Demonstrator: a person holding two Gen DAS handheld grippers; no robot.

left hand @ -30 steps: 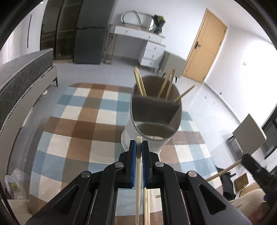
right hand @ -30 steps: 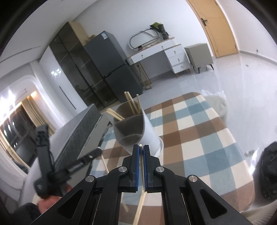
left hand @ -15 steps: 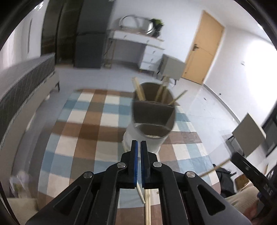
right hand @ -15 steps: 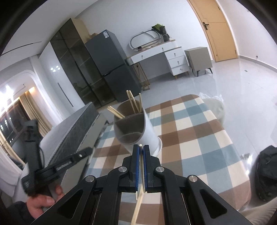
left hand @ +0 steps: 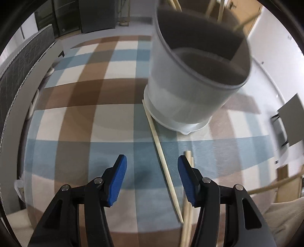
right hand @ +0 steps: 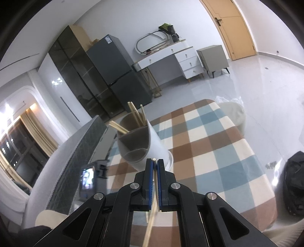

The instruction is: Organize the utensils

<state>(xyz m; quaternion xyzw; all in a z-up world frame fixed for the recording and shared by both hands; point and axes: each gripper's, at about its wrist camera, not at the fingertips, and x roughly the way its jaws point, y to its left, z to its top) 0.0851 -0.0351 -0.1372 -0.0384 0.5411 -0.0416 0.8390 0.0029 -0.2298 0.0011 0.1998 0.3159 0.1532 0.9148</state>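
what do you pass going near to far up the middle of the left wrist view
left gripper, jaws apart with nothing pressed between them → loose chopstick lying on the checked cloth → white utensil holder → chopsticks standing in its far compartment

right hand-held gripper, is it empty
No, the right hand-held gripper is shut on a chopstick that runs between its blue pads.

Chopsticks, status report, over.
Left gripper just opened, empty, over a loose chopstick beside the holder. Right gripper shut on a chopstick. Nothing in the way.
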